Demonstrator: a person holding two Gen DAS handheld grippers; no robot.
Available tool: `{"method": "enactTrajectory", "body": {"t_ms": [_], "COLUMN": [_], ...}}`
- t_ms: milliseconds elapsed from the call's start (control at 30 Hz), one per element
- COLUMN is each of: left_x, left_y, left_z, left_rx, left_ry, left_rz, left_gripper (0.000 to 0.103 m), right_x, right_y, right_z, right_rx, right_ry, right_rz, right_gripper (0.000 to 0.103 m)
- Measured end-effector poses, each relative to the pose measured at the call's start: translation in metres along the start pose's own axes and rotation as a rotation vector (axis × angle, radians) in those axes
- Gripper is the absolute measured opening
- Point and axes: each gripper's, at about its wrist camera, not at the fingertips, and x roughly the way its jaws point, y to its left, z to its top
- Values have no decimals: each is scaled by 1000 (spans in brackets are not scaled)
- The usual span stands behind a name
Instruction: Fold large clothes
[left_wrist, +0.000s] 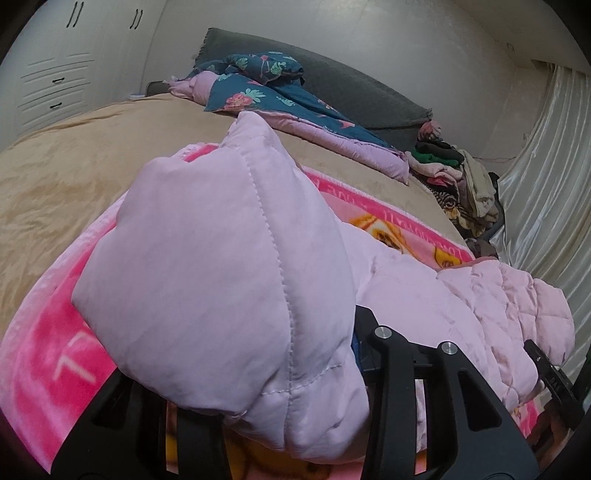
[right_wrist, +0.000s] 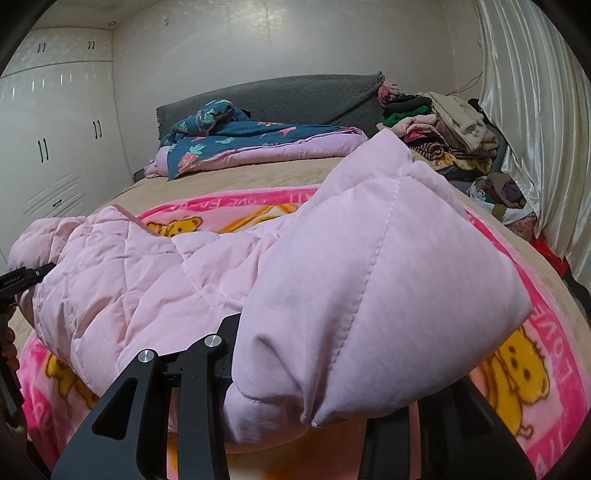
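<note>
A pale pink quilted puffer jacket (left_wrist: 424, 295) lies across a pink bear-print blanket (left_wrist: 48, 343) on the bed. My left gripper (left_wrist: 295, 376) is shut on one end of the jacket, and a padded fold (left_wrist: 207, 266) stands up over its fingers and hides the tips. My right gripper (right_wrist: 314, 384) is shut on the other end of the jacket (right_wrist: 147, 266), with a similar fold (right_wrist: 369, 280) draped over it. The right gripper shows at the jacket's far edge in the left wrist view (left_wrist: 550, 376). The left gripper shows at the left edge of the right wrist view (right_wrist: 22, 280).
A tan bedspread (left_wrist: 92, 166) covers the bed. A blue floral quilt with lilac lining (left_wrist: 280, 99) and a grey pillow (left_wrist: 351, 85) lie at the head. A pile of clothes (right_wrist: 443, 125) sits by the curtain (right_wrist: 535, 110). White wardrobes (right_wrist: 48, 140) stand on the left.
</note>
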Motion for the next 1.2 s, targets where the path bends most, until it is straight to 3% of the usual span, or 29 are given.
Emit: {"method": "enactTrajectory", "body": {"t_ms": [700, 1200], "left_x": [-36, -44], "left_y": [11, 10], "left_z": [-41, -46], "left_rx": [33, 48], "left_ry": [40, 31], "left_rz": [27, 35], "left_gripper": [32, 32], "right_x": [-45, -52], "right_y": [-1, 2], "right_z": [-44, -48], "right_rx": [48, 45], "right_ry": [44, 25], "right_rz": [-4, -1], "right_gripper": [35, 35]}}
